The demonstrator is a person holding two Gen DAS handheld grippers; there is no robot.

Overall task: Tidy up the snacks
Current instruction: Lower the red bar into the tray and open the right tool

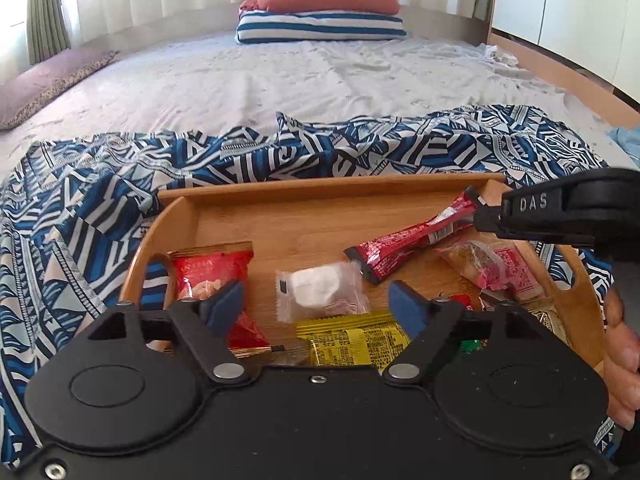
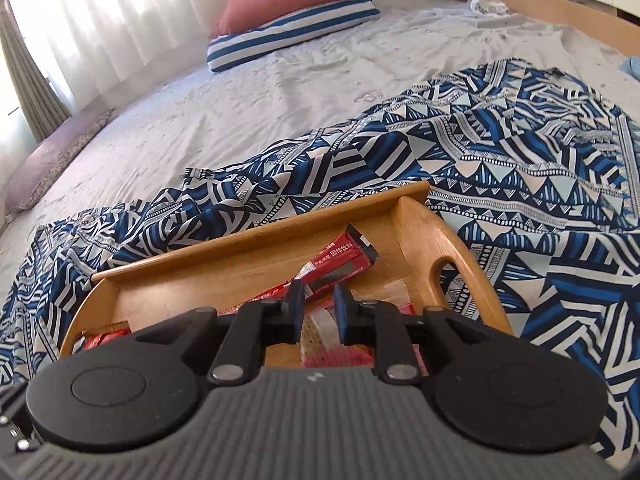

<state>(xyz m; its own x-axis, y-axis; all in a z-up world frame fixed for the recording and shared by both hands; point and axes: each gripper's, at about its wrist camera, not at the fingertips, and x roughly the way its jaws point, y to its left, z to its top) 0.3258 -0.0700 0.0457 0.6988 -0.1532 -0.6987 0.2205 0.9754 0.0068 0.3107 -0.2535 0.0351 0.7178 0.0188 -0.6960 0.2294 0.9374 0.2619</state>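
- While our left gripper (image 1: pixel 316 300) hangs with jaws wide over the yellow packet (image 1: pixel 356 342), snacks lie jumbled in the wooden tray (image 1: pixel 320 190).
- Farther in, our right gripper (image 2: pixel 317 300), jaws narrow, meets the long red stick pack (image 2: pixel 340 260); we cannot tell if it grips.

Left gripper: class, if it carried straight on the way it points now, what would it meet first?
Most likely the white wrapped snack, which lies on the wooden tray between the open fingers of the left gripper. Depth is unclear, so the yellow packet just below it might be touched first.
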